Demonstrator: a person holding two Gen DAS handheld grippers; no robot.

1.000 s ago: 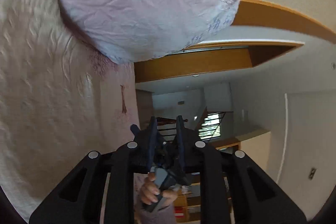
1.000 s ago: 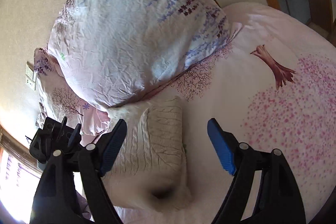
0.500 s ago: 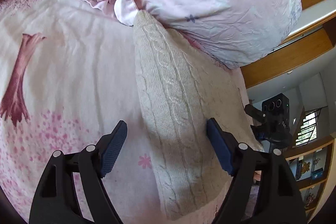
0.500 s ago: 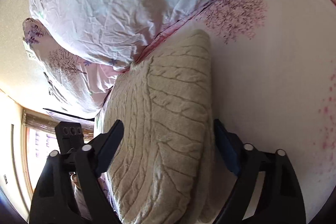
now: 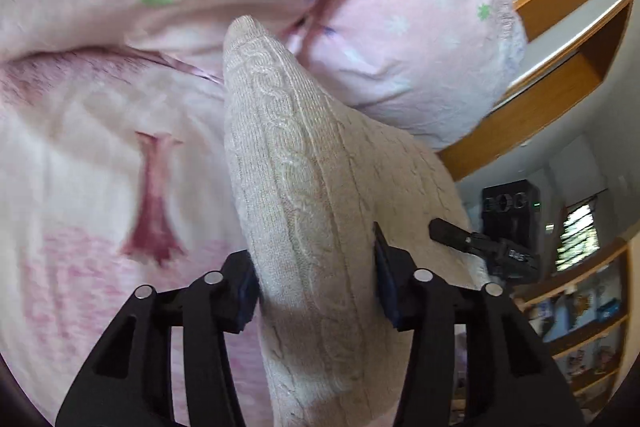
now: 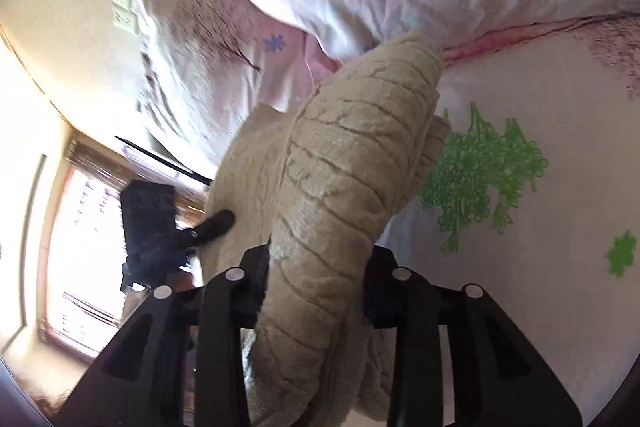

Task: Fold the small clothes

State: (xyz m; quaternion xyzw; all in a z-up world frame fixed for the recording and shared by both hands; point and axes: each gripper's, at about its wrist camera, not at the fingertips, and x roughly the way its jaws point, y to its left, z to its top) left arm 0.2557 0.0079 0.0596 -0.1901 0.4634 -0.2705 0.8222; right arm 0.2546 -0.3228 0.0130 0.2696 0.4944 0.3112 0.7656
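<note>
A cream cable-knit sweater (image 5: 304, 187) lies on the pink bedsheet (image 5: 92, 155) and runs up toward the pillows. My left gripper (image 5: 314, 285) is shut on one end of it, with the knit bunched between the jaws. In the right wrist view the same sweater (image 6: 352, 179) is pinched in my right gripper (image 6: 318, 285), its folds bulging out past the fingers. Each gripper shows in the other's view, the right one (image 5: 484, 247) beyond the sweater's far edge and the left one (image 6: 208, 227) likewise.
Two large pink floral pillows (image 5: 404, 35) lean against the headboard behind the sweater. The wooden bed frame (image 5: 532, 107) and shelves (image 5: 580, 323) are to the right. The sheet carries a green plant print (image 6: 484, 167). A bright window (image 6: 80, 251) is at the left.
Both grippers have closed from open onto the sweater's ends. Both have moved in closer over the knit, and the sweater is bunched and raised between them.
</note>
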